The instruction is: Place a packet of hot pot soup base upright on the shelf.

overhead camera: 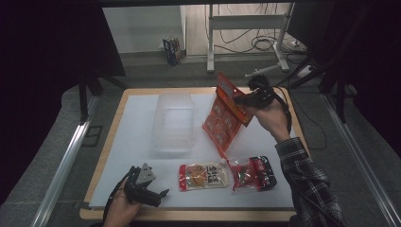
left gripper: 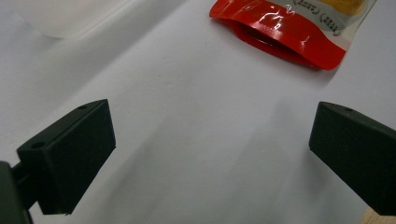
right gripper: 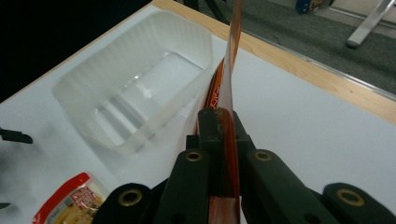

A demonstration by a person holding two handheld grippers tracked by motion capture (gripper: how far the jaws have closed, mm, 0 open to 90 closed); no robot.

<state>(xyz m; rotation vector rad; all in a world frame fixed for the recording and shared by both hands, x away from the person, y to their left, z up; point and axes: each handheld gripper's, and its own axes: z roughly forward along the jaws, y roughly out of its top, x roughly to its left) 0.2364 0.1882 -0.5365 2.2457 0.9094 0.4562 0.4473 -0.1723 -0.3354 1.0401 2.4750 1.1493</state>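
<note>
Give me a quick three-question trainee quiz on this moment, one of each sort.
1. True or false: the right gripper is shut on the orange snack packet.
2. Which container sits left of that packet? A) clear plastic tub B) metal bowl C) cardboard box
3. How many packets lie flat near the table's front edge?

Key: 1 true. 2 A. 3 two: the red-and-yellow packet and the red-and-black packet.

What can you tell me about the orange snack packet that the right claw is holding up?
The orange packet is a flat, glossy plastic pouch printed with round snack pictures and a lighter header strip on top. It hangs tilted in the air, beside the clear plastic tub, its lower corner near the white table sheet. The right claw is shut on its upper edge; in the right gripper view it runs edge-on between the jaws.
</note>
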